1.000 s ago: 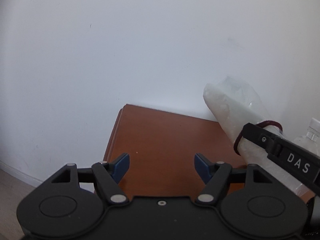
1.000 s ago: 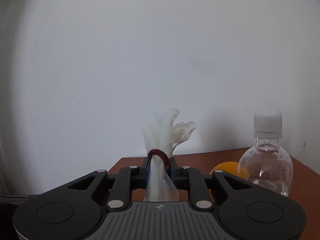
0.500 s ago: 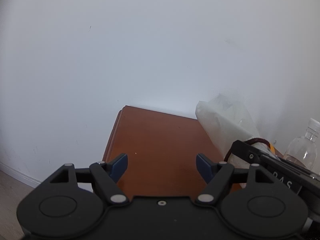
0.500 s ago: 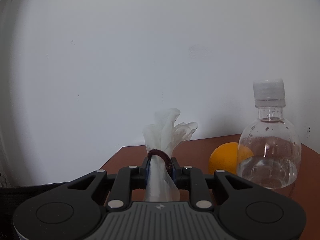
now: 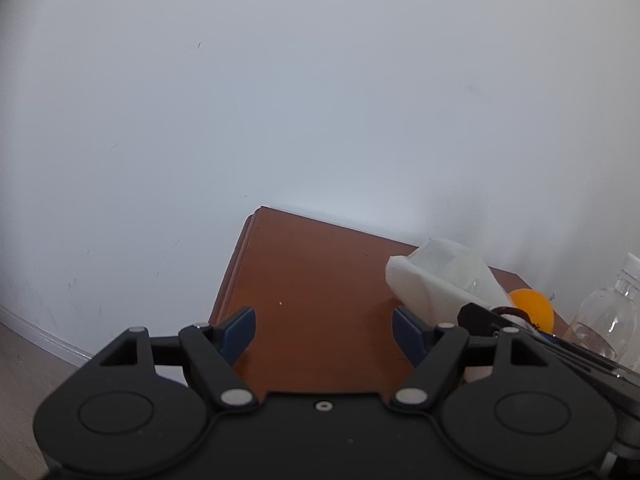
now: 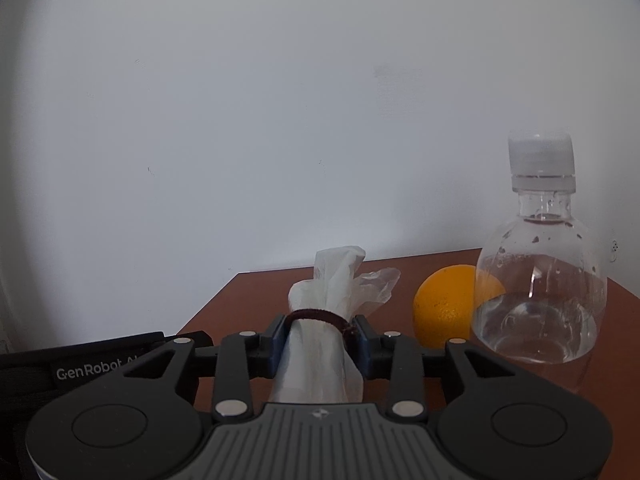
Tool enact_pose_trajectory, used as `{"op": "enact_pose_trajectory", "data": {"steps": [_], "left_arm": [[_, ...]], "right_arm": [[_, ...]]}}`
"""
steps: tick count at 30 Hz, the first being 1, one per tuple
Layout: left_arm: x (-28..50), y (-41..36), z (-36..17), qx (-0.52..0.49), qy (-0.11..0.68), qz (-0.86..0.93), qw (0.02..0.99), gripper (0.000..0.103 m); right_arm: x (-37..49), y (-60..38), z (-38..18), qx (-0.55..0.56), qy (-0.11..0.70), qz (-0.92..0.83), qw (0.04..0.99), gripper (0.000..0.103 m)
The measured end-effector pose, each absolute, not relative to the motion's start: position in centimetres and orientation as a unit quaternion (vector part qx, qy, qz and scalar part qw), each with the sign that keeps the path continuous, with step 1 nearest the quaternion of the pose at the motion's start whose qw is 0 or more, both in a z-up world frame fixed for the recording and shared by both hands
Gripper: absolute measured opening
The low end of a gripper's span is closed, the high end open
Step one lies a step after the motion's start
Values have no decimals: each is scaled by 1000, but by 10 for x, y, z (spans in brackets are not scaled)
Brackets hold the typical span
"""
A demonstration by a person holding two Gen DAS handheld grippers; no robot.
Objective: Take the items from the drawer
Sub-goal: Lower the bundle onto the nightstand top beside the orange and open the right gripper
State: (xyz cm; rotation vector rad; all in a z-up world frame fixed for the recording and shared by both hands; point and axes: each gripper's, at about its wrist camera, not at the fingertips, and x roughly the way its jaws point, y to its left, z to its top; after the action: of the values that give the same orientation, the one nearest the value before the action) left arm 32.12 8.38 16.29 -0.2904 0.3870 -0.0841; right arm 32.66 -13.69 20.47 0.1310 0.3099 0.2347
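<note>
Right gripper [image 6: 320, 350], clenched on a roll of white plastic bags [image 6: 320, 344] bound by a dark hair tie [image 6: 318, 316]. Over the last second we have lowered the roll toward the brown cabinet top [image 5: 320, 280], just left of the orange [image 6: 444, 306] and the clear water bottle [image 6: 540, 272]; both now loom nearer. We judge set-down imminent. Left gripper [image 5: 322, 330] hangs spread and empty over bare wood. The drawer itself is out of view.

Reddish-brown wooden tabletop [image 6: 404, 270], an orange [image 6: 444, 306], clear capped water bottle [image 6: 540, 280] beside it
</note>
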Motion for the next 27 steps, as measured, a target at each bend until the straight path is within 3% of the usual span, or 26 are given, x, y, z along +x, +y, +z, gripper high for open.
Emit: {"op": "enact_pose_trajectory", "data": {"steps": [10,18,27], "left_arm": [[324,90,159,-168,201,-42,964,76],[323,92,159,-172,198,-36,964,76],[319,90,160,-164,193,-36,967,76]], "right_arm": [[329,-150,214,52,151,110,981,45],[326,-169,218,47,141,112,983,77],[290,-160,187,41,138,125,982,90]]}}
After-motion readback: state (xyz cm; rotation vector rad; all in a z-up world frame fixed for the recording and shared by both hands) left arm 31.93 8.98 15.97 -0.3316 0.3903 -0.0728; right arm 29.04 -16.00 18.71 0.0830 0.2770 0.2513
